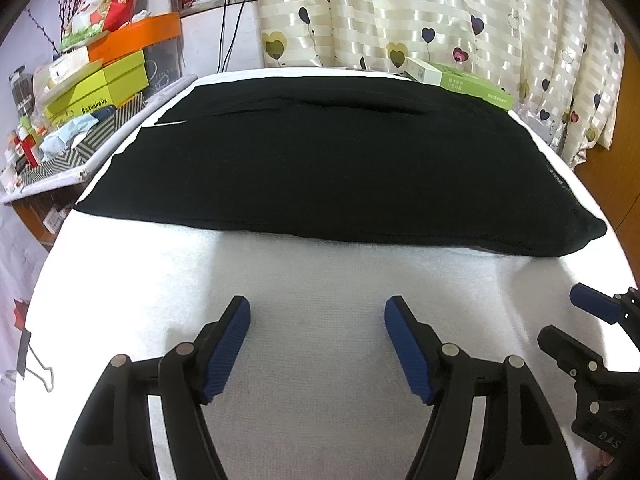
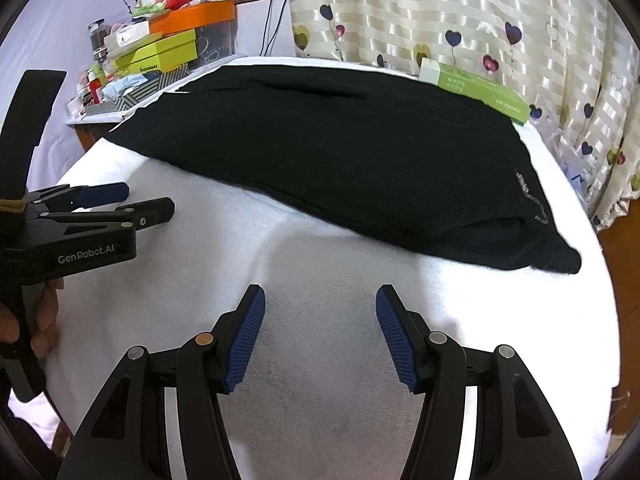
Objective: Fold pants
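Observation:
The black pants [image 1: 332, 168] lie folded in a flat wide slab across the far half of the white towel-covered table [image 1: 312, 280]; in the right wrist view the pants [image 2: 340, 160] show a grey stitched waistband at their right end. My left gripper [image 1: 318, 308] hovers open over bare towel, short of the pants' near edge. My right gripper [image 2: 320, 296] is open too, above the towel in front of the pants. The left gripper [image 2: 148, 200] shows at the left of the right wrist view, held by a hand [image 2: 44, 320]. Nothing is between either pair of fingers.
A green and white box [image 1: 460, 82] lies at the table's far right corner, touching the pants. A cluttered side shelf [image 1: 80, 92] with yellow-green and orange boxes stands to the left. A heart-patterned curtain [image 1: 440, 12] hangs behind. A binder clip [image 1: 32, 360] sits at the table's left edge.

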Tool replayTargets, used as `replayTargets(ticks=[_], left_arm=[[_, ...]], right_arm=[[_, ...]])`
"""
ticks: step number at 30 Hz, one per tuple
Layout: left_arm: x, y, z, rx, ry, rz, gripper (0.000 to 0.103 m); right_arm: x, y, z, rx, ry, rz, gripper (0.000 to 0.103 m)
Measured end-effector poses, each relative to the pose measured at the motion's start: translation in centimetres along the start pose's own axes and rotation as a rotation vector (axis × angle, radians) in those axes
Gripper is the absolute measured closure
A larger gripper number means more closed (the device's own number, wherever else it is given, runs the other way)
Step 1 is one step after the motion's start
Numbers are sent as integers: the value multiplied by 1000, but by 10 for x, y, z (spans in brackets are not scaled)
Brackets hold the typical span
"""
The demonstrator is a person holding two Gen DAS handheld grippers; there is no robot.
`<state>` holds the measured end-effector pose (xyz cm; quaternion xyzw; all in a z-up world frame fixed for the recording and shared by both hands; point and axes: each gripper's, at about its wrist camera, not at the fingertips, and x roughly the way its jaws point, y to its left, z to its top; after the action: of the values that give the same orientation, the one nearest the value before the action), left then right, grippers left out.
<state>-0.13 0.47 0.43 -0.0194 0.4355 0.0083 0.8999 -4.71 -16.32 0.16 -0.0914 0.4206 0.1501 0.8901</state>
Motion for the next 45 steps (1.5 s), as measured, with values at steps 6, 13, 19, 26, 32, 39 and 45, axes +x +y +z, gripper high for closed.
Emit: replayTargets(ticks=[6,13,19,26,32,39,45], left_arm=[[-17,0,10,17,-38,-25,31],[-22,1,30,47,-64,-45,31],[-14,6,54,65,-71,-49,31],[10,20,93,79,-77,-39,31],[39,40,134,83,-84,-21,32],[78,60,190,106,-107,9,31],[124,72,235,131,-87,6,31]], right_arm=[[-9,1,14,-15,-23,4,44],[-10,3,34,-61,-40,21,44],[-2,-1,52,-77,-45,51,44],[26,-18,88,-100,-41,87,44],[54,-37,128,-129,-43,110,44],[103,-70,185,-160,-26,150,44],[147,-102,234,-163,-9,175,44]])
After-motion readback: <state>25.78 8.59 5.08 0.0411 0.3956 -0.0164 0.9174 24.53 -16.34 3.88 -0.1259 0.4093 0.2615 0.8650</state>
